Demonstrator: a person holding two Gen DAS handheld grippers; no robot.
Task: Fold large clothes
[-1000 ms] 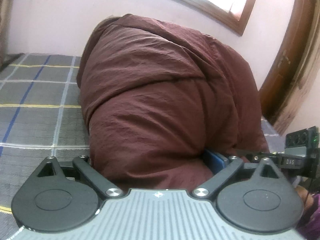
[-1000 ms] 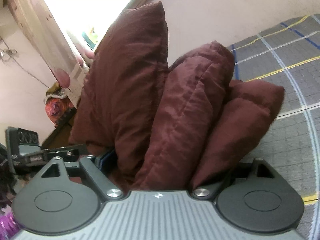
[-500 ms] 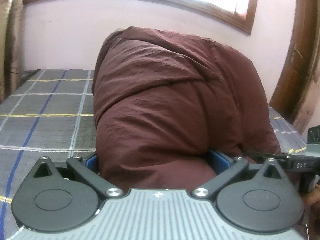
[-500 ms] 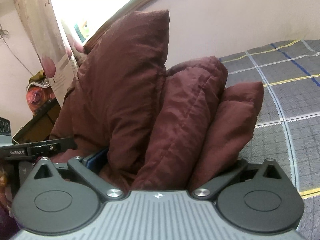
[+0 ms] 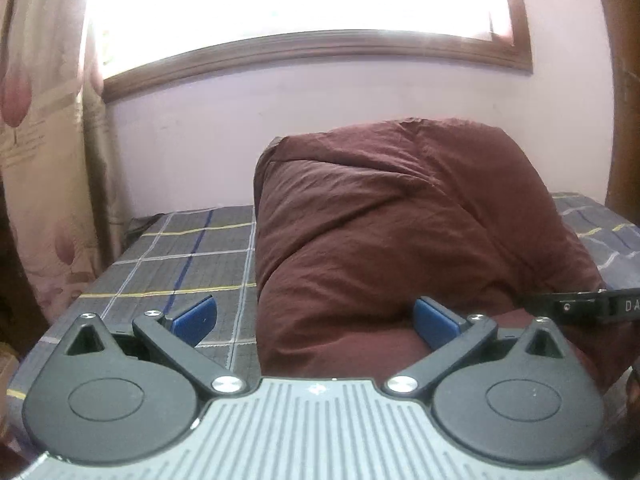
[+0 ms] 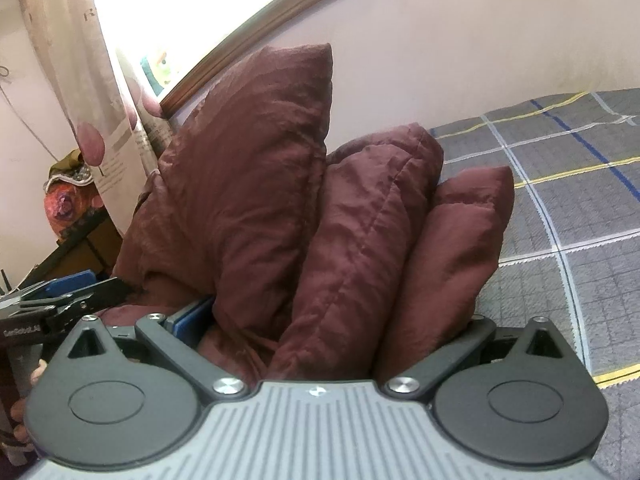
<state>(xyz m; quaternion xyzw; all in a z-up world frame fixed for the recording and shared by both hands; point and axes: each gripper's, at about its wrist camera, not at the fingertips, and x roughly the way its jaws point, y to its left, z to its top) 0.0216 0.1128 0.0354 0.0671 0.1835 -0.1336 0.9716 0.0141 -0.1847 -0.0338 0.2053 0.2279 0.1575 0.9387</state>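
Note:
A thick maroon quilted garment (image 5: 400, 232) stands folded in a bulky bundle on the grey plaid bed sheet (image 5: 192, 256). My left gripper (image 5: 316, 320) is open at the bundle's near edge. Its left blue pad (image 5: 196, 316) hangs free over the sheet, and its right pad (image 5: 436, 326) rests against the cloth. In the right wrist view the garment (image 6: 280, 200) shows three upright padded folds. My right gripper (image 6: 336, 320) stands wide open around their base. Its left pad (image 6: 192, 320) sits beside the cloth, and its right fingertip is hidden behind the folds.
The bed runs up to a pale wall (image 5: 240, 140) under a bright wood-framed window (image 5: 320, 44). A patterned curtain (image 5: 40, 140) hangs on the left. Open sheet (image 6: 580, 220) lies right of the bundle. Clutter and a dark shelf (image 6: 72, 216) stand beyond the bed's left side.
The left gripper has drawn back and swung left; its jaws have spread and the left pad has come off the cloth. The right jaws have widened slightly around the folds.

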